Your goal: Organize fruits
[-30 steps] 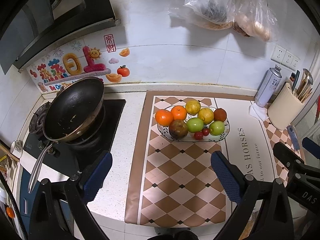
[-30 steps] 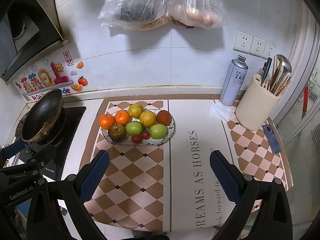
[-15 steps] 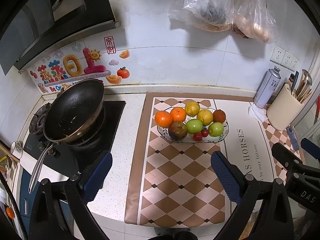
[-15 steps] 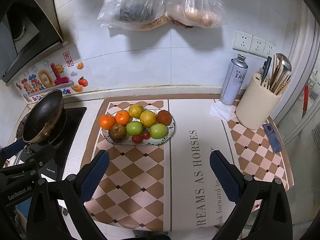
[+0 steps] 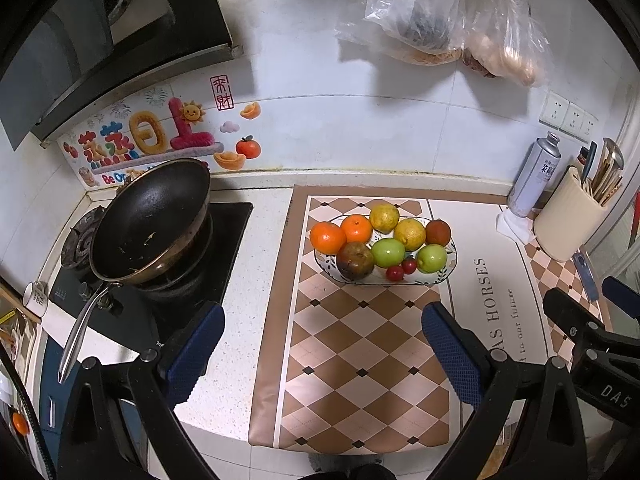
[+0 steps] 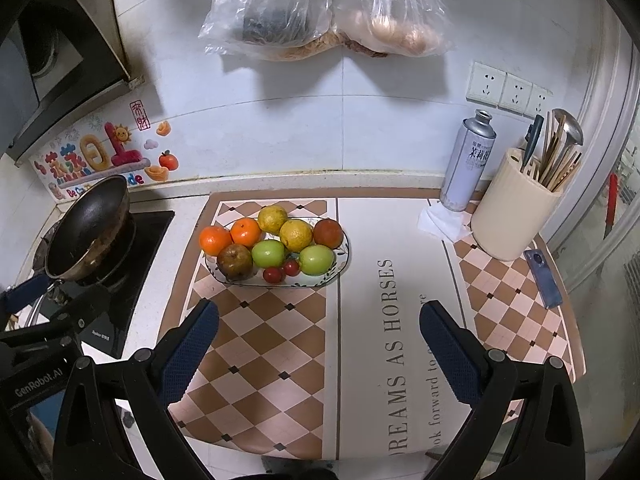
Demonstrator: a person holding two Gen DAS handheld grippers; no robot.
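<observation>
A glass plate (image 5: 448,276) is sitting on a checked mat (image 5: 360,360) on a kitchen counter, and all the fruit in view is lying on it. At the plate's left end, two oranges (image 5: 328,237) are touching each other. Behind the middle, two yellow citrus (image 5: 409,233) are sitting side by side, with a reddish fruit (image 5: 438,232) at the right end. Along the front, a brown pear (image 5: 355,260) is lying left, two green apples (image 5: 388,252) are sitting middle and right, and two cherry tomatoes (image 5: 395,273) are nestling between the apples. The fruit is packed close, like beside like, which would suit a plate already sorted; it would equally suit a plate waiting to be sorted elsewhere. No loose fruit is showing on the counter.

Nearer the viewer than the plate, both grippers are hovering above the mat. The left gripper (image 5: 322,338) is spread wide with nothing between its blue pads. The right gripper (image 6: 320,334) is likewise gaping wide and carrying nothing. Both are pointing toward the plate, well apart from it, probably to keep the fruit in sight.

Left of the plate, a black wok (image 5: 150,220) is resting on a stove. Right of the plate, a spray can (image 6: 468,162) and a cream utensil holder (image 6: 512,220) are standing against the wall. Above the plate, two plastic bags (image 6: 320,8) are hanging on the tiles.
</observation>
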